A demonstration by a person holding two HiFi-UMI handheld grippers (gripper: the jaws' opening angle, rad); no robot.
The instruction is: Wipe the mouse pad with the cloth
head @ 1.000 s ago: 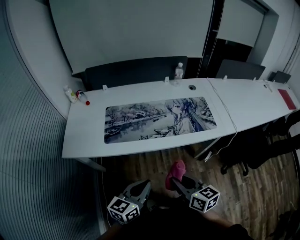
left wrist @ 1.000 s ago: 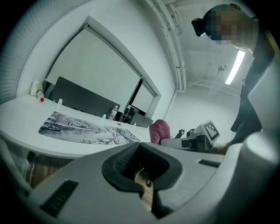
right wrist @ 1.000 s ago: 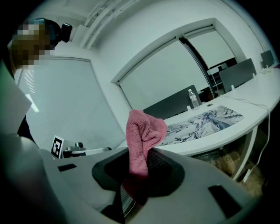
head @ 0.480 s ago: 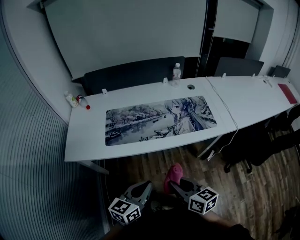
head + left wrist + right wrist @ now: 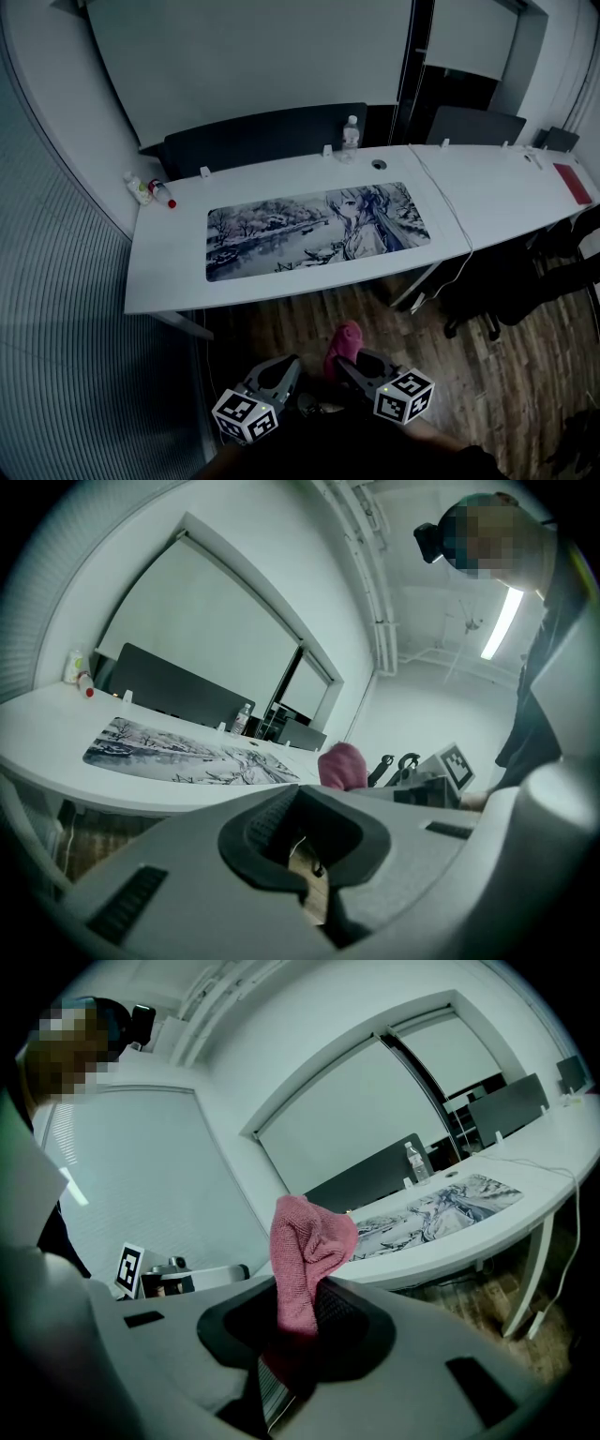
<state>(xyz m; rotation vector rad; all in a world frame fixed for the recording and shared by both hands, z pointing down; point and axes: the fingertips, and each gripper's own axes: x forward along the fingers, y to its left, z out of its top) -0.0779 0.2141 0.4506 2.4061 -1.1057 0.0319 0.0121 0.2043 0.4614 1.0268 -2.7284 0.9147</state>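
Observation:
The long printed mouse pad (image 5: pixel 317 232) lies flat on the white table (image 5: pixel 169 267), well ahead of both grippers. My right gripper (image 5: pixel 349 363) is held low over the wooden floor, short of the table's front edge, shut on a pink cloth (image 5: pixel 341 341). The cloth (image 5: pixel 306 1246) sticks up out of the right gripper (image 5: pixel 293 1327), with the mouse pad (image 5: pixel 433 1211) far beyond it. My left gripper (image 5: pixel 279 373) hangs beside the right one, its jaws together with nothing between them. In the left gripper view the left gripper (image 5: pixel 305 844) points past the cloth (image 5: pixel 342 764) and the mouse pad (image 5: pixel 183 754).
A clear water bottle (image 5: pixel 350 133) stands at the table's back edge and two small bottles (image 5: pixel 150 190) at its left end. Dark chair backs (image 5: pixel 262 136) line the far side. A second table (image 5: pixel 506 192) adjoins on the right, with a cable (image 5: pixel 461 267) hanging and an office chair (image 5: pixel 506 295) below.
Both grippers stay low in front of the table, the right one still holding the cloth. The head view has shifted slightly, so the table sits a little higher and further left.

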